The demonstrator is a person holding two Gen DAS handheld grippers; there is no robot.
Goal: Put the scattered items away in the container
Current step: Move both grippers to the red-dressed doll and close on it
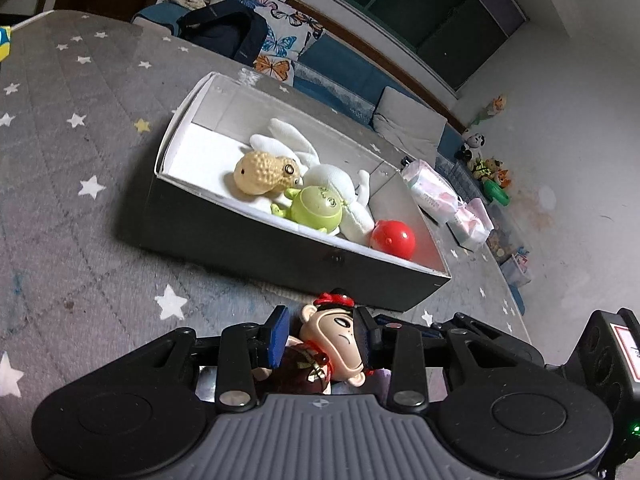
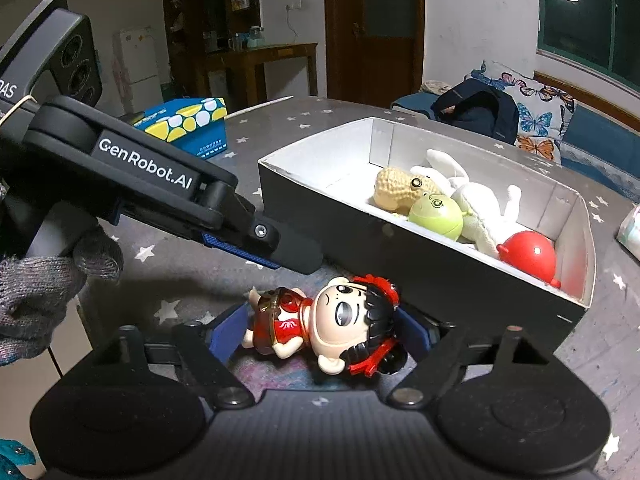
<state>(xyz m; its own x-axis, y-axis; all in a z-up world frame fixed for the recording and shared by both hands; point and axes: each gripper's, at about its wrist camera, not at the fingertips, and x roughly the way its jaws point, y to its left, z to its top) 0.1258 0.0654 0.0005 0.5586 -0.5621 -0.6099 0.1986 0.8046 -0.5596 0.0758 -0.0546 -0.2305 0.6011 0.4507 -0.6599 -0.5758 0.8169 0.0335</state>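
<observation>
The left hand-held gripper [image 1: 320, 336] hangs just above the doll [image 2: 328, 320], its fingers apart and holding nothing. The doll lies on the starred surface [image 2: 608, 360], between the wide-open fingers of the right hand-held gripper [image 2: 322, 332]. To the right, just beside it, the box [image 2: 440, 264] holds four toys.

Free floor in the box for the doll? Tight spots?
Free: the bare white floor at the box end, bordered by the end wall and the peanut toy. There is only a sliver between the red ball and the opposite end wall. Crowded: the middle, where the peanut toy, green toy and white plush pack together.
</observation>
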